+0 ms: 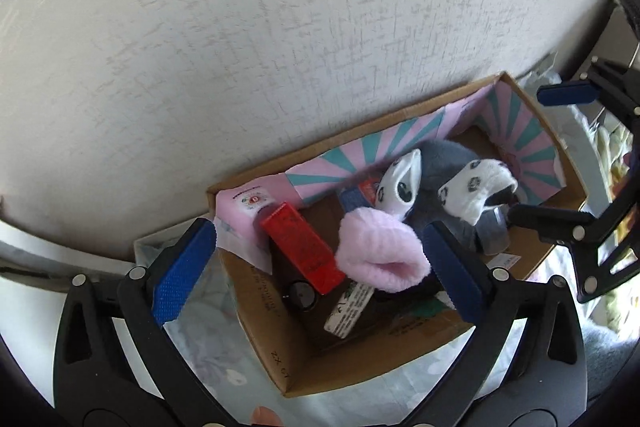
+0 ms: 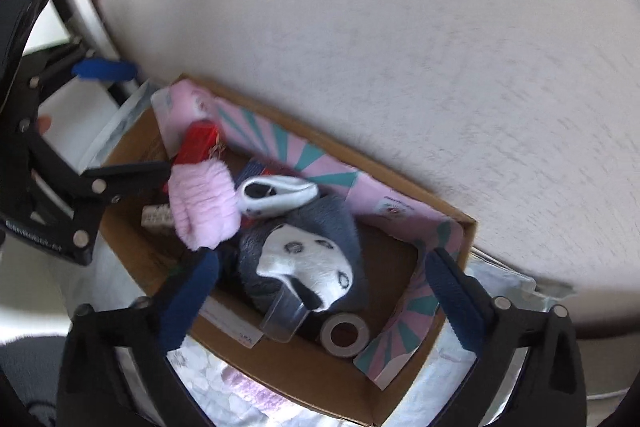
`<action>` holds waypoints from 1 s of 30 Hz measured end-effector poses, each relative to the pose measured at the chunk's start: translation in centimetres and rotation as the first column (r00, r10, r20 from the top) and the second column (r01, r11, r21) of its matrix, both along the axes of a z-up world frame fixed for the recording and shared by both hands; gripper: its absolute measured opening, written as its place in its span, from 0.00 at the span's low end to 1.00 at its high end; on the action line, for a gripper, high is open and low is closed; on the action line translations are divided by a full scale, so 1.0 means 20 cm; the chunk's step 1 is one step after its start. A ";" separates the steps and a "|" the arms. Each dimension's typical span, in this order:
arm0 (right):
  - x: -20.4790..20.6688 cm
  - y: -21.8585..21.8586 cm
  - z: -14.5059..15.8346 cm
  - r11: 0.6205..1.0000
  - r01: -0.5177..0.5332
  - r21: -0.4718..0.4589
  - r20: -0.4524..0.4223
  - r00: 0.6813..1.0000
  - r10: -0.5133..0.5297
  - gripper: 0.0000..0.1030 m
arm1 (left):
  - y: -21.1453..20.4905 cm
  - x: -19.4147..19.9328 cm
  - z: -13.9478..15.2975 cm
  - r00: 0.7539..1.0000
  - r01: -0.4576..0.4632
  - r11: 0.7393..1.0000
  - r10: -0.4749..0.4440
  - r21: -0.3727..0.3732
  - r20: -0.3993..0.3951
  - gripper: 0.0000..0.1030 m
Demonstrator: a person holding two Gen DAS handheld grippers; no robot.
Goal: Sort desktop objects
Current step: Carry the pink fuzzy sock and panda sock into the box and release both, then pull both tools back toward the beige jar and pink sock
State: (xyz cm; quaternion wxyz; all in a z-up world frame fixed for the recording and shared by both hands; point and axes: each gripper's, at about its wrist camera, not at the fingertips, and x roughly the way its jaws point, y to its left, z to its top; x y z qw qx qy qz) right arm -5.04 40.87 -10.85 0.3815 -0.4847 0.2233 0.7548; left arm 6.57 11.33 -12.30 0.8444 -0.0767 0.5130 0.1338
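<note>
Blue-padded left gripper point(image 1: 316, 267) stands wide open low in its view, over a fluffy pink sock point(image 1: 380, 253) lying loose in the brown cardboard box point(image 1: 360, 367). Blue-padded right gripper point(image 2: 320, 297) is wide open too, above a white panda-print sock point(image 2: 310, 261) on grey fleece point(image 2: 344, 223).

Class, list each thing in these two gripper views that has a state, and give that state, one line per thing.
Cardboard box: open-topped, holding several items.
Pink fuzzy sock: lying in the box, not gripped.
Red carton: leaning on the box's end wall.
Grey fleece with white socks: heaped in the box.
Tape roll: lying flat on the box floor.
Left gripper: open, empty.
Right gripper: open, empty.
</note>
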 end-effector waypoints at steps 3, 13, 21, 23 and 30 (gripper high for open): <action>0.03 0.02 0.04 0.998 0.070 0.004 -0.049 0.996 -0.069 1.00 | 0.02 -0.02 0.02 0.999 -0.033 0.999 0.034 -0.033 0.030 1.00; 0.07 -0.03 0.18 0.980 0.182 0.074 -0.127 0.977 -0.172 1.00 | 0.03 -0.16 0.13 0.990 -0.095 0.995 0.096 -0.018 0.101 1.00; 0.10 -0.15 0.32 0.971 0.185 0.148 -0.163 0.973 -0.161 1.00 | 0.02 -0.28 0.27 0.968 -0.169 0.985 0.173 -0.040 0.179 1.00; 0.11 -0.18 0.35 0.969 0.183 0.169 -0.152 0.976 -0.158 1.00 | 0.00 -0.30 0.30 0.967 -0.163 0.986 0.165 -0.024 0.194 1.00; 0.19 -0.35 0.45 0.954 0.159 0.253 -0.165 0.979 -0.119 1.00 | -0.08 -0.44 0.41 0.958 -0.143 0.990 0.142 -0.015 0.249 1.00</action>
